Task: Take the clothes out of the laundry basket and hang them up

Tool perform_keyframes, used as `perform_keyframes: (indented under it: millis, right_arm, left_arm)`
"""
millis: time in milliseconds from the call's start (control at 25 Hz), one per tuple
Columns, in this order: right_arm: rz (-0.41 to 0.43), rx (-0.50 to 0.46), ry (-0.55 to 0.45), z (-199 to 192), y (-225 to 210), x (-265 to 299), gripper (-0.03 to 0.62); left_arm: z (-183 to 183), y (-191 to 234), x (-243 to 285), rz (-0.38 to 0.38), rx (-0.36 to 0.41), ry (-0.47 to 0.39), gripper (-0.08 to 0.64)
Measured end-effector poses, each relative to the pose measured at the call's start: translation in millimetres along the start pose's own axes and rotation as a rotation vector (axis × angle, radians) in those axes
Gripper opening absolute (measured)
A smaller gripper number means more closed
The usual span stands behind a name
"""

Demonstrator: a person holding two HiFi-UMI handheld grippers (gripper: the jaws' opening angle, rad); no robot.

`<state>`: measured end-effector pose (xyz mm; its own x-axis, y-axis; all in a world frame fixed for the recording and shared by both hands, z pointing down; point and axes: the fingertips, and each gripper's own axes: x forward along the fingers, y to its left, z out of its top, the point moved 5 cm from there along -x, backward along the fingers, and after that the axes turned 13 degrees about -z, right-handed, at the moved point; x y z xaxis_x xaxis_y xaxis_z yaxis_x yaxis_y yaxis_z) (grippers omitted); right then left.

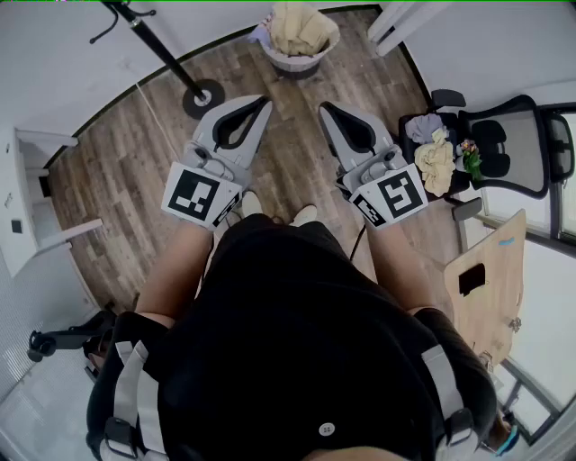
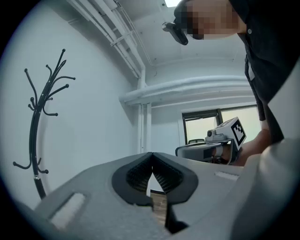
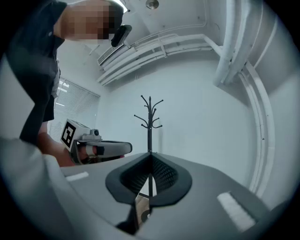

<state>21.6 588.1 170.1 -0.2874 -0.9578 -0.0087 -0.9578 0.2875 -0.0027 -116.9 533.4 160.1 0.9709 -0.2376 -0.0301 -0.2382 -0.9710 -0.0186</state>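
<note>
1. Standing on a wood-plank floor [image 1: 135, 171], the person [image 1: 297, 333] in a black top fills the lower part of the head view, with the toes of two white shoes [image 1: 304, 214] showing just beyond the top's hem.
2. The left gripper [image 1: 265, 102] is held out level in front of the body. Its own view shows the two dark ribbed pads meeting at the tips, jaws together with nothing between them.
3. The right gripper [image 1: 325, 107] is level beside it, a little apart. Its jaws are likewise pressed tip to tip and hold nothing. Each gripper shows in the other's view, marker cube toward the wrist.
4. Just past the left gripper's tip, the round black base of the coat stand [image 1: 204, 97] rests on the floor, and its pole slants away to the upper left. No garment shows on its branching hooks in either gripper view.
5. To the right, against the window side, is a black mesh office chair [image 1: 513, 144] with a heap of garments [image 1: 438, 162], pale yellow and lilac, on its seat. A light wooden board [image 1: 486, 279] leans nearer the person on that side.
6. Farthest away, straight ahead by the wall, the white laundry basket [image 1: 297, 61] sits on the floor, well apart from both grippers. The cream clothes [image 1: 301, 27] are piled in it above the rim.
</note>
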Motion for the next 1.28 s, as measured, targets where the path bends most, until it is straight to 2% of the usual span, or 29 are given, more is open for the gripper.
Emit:
perform_keyframes:
  millis: [360, 760, 800, 840, 920, 960, 1000, 1280]
  right_arm:
    - [-0.043, 0.013, 0.011, -6, -17, -25, 0.002]
    - [-0.075, 0.049, 0.014, -9, -36, -38, 0.007]
    - [-0.084, 0.055, 0.008, -9, -38, -38, 0.079]
    - [-0.091, 0.067, -0.002, -7, -40, -38, 0.193]
    - [-0.099, 0.087, -0.038, -1, -42, -39, 0.366]
    - [-0.104, 0.083, -0.055, 2, -43, -40, 0.422]
    - [-0.109, 0.073, -0.066, 4, -43, -42, 0.468]
    - [-0.139, 0.052, -0.045, -2, -60, -49, 0.537]
  left_arm:
    - [-11, -21, 15, -0.029, -0.008, 0.015, 0.000]
    - [-14, -31, 26, -0.021, -0.010, 0.022, 0.002]
    - [-13, -30, 27, -0.011, -0.005, 0.015, 0.081]
    - [-12, -29, 28, 0.003, 0.001, 0.006, 0.192]
    - [-10, -26, 28, 0.037, 0.014, -0.010, 0.360]
    - [-9, -25, 28, 0.051, 0.022, -0.016, 0.418]
    - [-8, -24, 28, 0.062, 0.030, -0.019, 0.443]
    - [-7, -25, 40, 0.082, 0.045, -0.014, 0.501]
